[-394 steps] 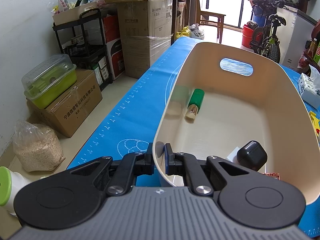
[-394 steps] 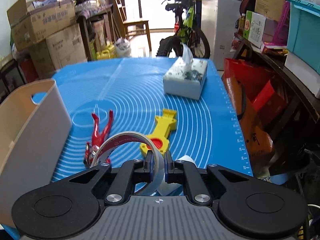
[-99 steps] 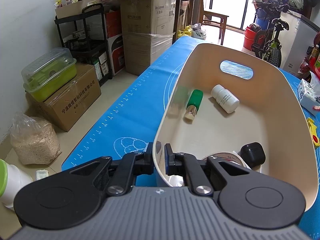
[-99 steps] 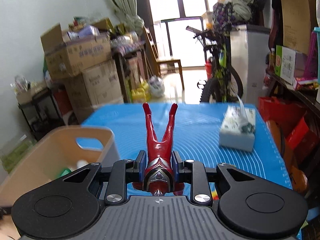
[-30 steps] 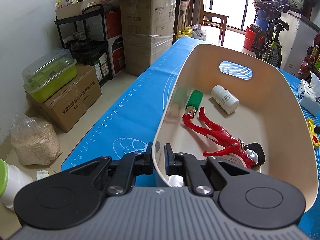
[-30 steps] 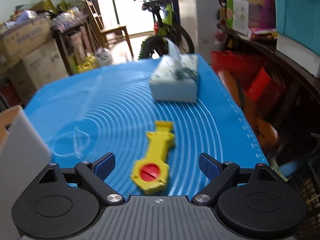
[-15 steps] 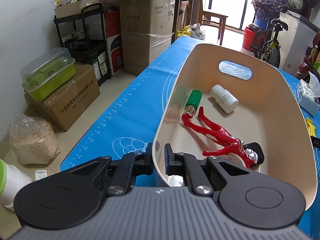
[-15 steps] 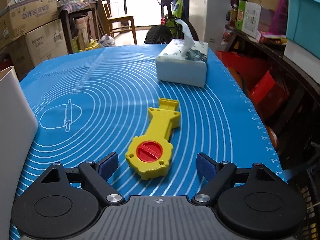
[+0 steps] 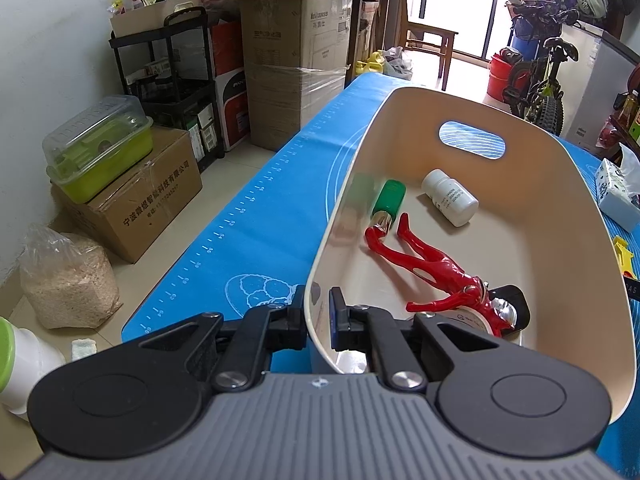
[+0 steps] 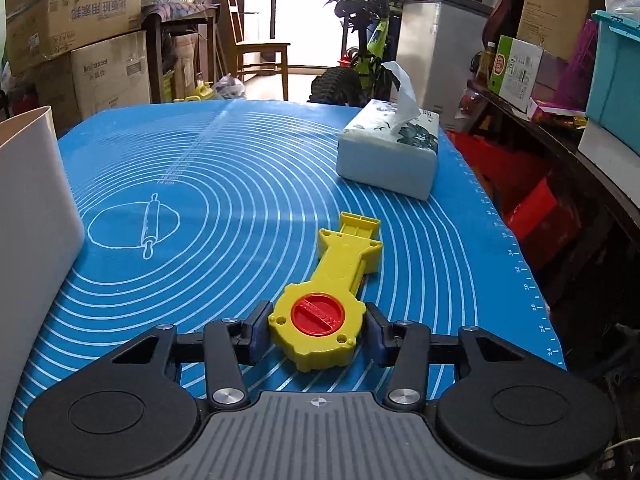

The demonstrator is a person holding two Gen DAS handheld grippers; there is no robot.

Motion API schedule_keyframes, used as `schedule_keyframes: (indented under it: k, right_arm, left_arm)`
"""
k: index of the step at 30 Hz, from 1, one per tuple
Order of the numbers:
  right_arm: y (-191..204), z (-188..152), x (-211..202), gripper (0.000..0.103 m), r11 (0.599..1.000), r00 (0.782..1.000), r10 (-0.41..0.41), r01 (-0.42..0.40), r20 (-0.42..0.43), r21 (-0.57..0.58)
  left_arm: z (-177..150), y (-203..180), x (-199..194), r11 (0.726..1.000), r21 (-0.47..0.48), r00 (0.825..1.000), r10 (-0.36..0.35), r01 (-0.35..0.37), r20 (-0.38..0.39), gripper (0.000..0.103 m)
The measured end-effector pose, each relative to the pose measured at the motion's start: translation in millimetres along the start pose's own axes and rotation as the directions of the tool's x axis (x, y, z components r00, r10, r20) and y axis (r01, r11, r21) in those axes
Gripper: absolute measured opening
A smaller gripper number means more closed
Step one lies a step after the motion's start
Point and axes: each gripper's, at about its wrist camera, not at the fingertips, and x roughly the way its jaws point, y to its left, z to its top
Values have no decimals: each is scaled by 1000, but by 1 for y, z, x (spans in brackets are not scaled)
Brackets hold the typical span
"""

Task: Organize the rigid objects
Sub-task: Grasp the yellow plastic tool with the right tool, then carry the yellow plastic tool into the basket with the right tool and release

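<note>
A cream bin [image 9: 560, 200] stands on the blue mat, and my left gripper [image 9: 319, 312] is shut on its near rim. Inside lie a red figure [image 9: 432, 264], a green bottle [image 9: 390, 198], a white bottle [image 9: 450, 198], a black object [image 9: 516, 304] and a tape roll [image 9: 468, 320]. A yellow toy [image 10: 340, 264] with a red dial lies flat on the mat to the right of the bin [image 10: 32, 220]. My right gripper [image 10: 316, 330] is closing its jaws around the toy's round head. Both pads look to touch its sides.
A tissue box [image 10: 386, 160] sits on the mat beyond the yellow toy. The mat's right edge [image 10: 532, 280] drops off to red bags and shelving. Cardboard boxes, a rack and a bicycle stand around the table.
My right gripper came down and forward over the yellow toy, and its jaws narrowed from wide apart to the sides of the round head. The left gripper and bin stayed still.
</note>
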Motion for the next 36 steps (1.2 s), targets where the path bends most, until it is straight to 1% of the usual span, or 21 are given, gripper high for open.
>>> schedule_keyframes:
  k: [5, 10, 16, 23, 27, 30, 36]
  right_arm:
    - [-8, 5, -6, 53, 999, 1000, -8, 7, 8, 36]
    - [-22, 11, -14, 53, 993, 1000, 20, -23, 23, 117]
    - [-35, 22, -35, 51, 980, 996, 33, -49, 84, 192]
    - [-32, 35, -62, 50, 975, 985, 79, -108, 152, 195]
    - [-22, 42, -83, 50, 974, 972, 114, -150, 204, 169]
    - [-12, 48, -100, 49, 969, 957, 154, -194, 244, 150]
    - [24, 56, -129, 50, 951, 917, 261, -297, 301, 82]
  left_arm:
    - [0, 0, 0, 1000, -1, 1000, -1, 1, 0, 12]
    - [0, 1, -1, 1000, -4, 1000, -3, 3, -1, 12]
    - [0, 1, -2, 1000, -8, 1000, -7, 7, -1, 12]
    - [0, 1, -2, 1000, -11, 1000, -9, 9, -1, 12]
    - [0, 1, -2, 1000, -11, 1000, -9, 9, -1, 12]
    - [0, 1, -2, 1000, -11, 1000, -9, 9, -1, 12]
    - [0, 1, -2, 1000, -11, 1000, -10, 10, -1, 12]
